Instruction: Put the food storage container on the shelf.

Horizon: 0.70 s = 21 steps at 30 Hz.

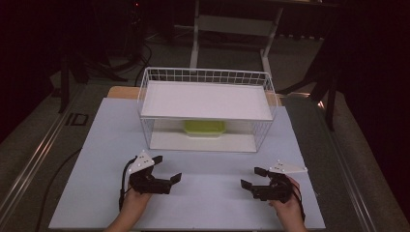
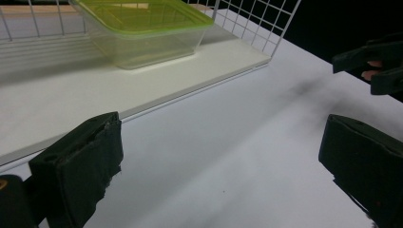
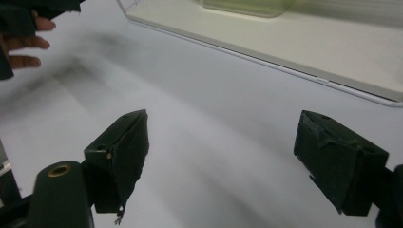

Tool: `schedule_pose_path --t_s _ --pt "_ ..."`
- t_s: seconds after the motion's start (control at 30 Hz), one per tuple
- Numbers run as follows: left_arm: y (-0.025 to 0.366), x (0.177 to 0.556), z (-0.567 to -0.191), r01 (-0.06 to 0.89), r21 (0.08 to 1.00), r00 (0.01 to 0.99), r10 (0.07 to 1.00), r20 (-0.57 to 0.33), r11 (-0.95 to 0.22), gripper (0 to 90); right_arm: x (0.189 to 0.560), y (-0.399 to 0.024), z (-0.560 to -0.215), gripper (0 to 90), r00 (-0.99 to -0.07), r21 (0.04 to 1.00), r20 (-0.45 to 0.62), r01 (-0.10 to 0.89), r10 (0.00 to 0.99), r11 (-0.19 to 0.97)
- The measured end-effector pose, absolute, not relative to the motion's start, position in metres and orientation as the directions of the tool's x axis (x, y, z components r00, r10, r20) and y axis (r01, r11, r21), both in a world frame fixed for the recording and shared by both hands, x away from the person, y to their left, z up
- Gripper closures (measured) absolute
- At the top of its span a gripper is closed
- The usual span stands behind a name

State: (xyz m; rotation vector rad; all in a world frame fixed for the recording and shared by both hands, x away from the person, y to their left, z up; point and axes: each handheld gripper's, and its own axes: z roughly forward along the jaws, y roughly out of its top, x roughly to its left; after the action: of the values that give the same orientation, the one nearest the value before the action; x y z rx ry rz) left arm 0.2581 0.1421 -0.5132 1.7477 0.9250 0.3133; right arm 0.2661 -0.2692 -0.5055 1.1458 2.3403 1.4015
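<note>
Down near the surface's point(image 1: 203, 193) front edge: left gripper point(image 1: 167, 169) and right gripper point(image 1: 252, 177), jaws apart, empty. Green-lidded box point(image 1: 204, 127) inside wire basket point(image 1: 145, 92) toward back edge.

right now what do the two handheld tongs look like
Both the left black two-jaw tongs and the right black two-jaw tongs carry a grey three-cornered plate on top. Their jaws end in blocky black padded tips with frayed edges. A black cable trails from the left one.

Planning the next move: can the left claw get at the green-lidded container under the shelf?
Probably yes: the left claw is open, and the rack looks open at the front, leaving a free path to the container.
</note>
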Motion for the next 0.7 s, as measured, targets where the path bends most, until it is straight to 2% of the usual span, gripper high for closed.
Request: schedule_pose_path --t_s 0.23,0.4,0.7 --pt "0.14 0.259 -0.514 0.423 0.898 0.681 0.697 -0.225 -0.124 1.7 0.271 -0.272 -0.513 18.0 -0.776 0.847 0.139 0.414 0.615 0.332" --pt "0.138 0.259 -0.514 0.408 0.903 0.707 0.673 -0.219 -0.134 1.7 0.276 -0.277 -0.514 15.2 -0.815 0.876 0.122 0.358 0.567 0.325" --pt "0.132 0.251 -0.511 0.305 0.941 0.807 0.565 -0.172 -0.149 1.7 0.277 -0.277 -0.518 15.0 -0.825 0.871 0.135 0.363 0.549 0.332"
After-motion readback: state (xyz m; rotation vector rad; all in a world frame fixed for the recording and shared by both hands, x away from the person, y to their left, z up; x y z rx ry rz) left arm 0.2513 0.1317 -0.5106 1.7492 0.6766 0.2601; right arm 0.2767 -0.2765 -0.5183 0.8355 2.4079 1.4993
